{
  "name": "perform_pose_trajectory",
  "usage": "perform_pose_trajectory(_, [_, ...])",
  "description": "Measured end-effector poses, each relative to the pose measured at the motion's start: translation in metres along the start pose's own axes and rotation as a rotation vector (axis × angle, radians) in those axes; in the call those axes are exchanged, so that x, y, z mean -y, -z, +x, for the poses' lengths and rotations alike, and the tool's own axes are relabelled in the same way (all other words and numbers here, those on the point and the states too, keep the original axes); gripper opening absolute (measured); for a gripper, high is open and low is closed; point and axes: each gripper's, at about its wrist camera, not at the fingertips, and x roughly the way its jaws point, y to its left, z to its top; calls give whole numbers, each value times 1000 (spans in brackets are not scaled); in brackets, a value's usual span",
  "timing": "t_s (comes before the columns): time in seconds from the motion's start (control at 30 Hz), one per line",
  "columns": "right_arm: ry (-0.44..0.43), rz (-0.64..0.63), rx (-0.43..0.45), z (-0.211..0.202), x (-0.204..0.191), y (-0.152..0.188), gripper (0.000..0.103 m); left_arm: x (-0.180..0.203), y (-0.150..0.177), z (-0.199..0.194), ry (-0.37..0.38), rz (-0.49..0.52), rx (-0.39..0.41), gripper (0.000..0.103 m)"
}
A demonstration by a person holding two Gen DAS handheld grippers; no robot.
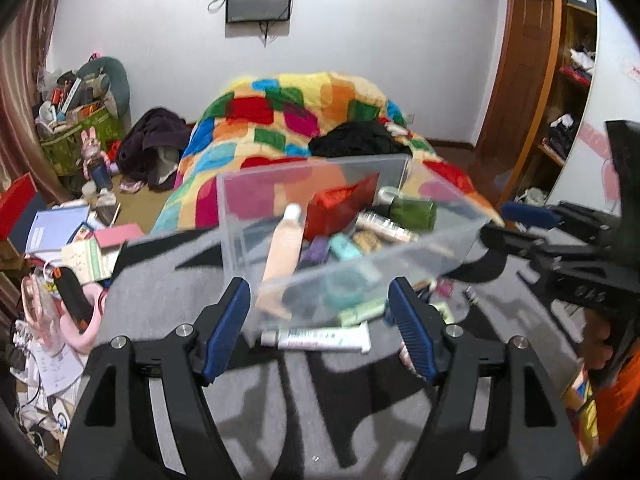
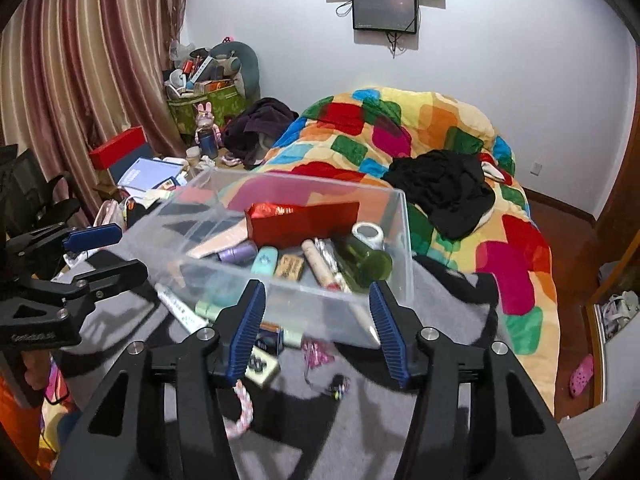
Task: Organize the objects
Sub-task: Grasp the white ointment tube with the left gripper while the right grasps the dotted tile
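A clear plastic box (image 1: 400, 168) (image 2: 402, 240) sits on a grey and black cloth (image 1: 312, 392) on the bed. It holds a red packet (image 2: 304, 220), a green bottle (image 2: 366, 260), a peach tube (image 1: 284, 248) and other small toiletries. A white tube (image 1: 316, 338) (image 2: 180, 308) lies outside the box at its near side. Small loose items, among them a pink wrapped one (image 2: 316, 354) and a pink-white rope (image 2: 240, 412), lie before the box. My left gripper (image 1: 320, 320) is open and empty, just short of the box. My right gripper (image 2: 318, 328) is open and empty at the box's near wall.
A patchwork quilt (image 2: 420, 128) with black clothing (image 2: 440, 188) lies behind the box. Books, boxes and papers (image 1: 68, 236) clutter the left side. A green bin (image 2: 204, 108) stands by the curtain. Wooden shelves (image 1: 568, 92) stand at the right.
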Motion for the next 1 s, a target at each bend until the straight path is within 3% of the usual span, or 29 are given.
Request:
perform_pose_trajectory(0.1, [-5, -3, -27, 2, -1, 11, 51, -8, 12, 11, -7, -17, -54, 79])
perform_pose_trajectory(0.33, [-35, -9, -109, 21, -7, 34, 51, -6, 28, 39, 14, 16, -199, 82])
perform_pose_trajectory(0.5, [-62, -4, -155, 36, -13, 40, 51, 7, 28, 55, 2, 78, -253, 92])
perform_pose_trajectory(0.83, [-147, 28, -231, 62, -22, 39, 51, 8, 23, 79, -21, 27, -331, 96])
perform_pose_trajectory(1.0, [-143, 27, -239, 65, -26, 39, 51, 10, 24, 87, -52, 30, -344, 96])
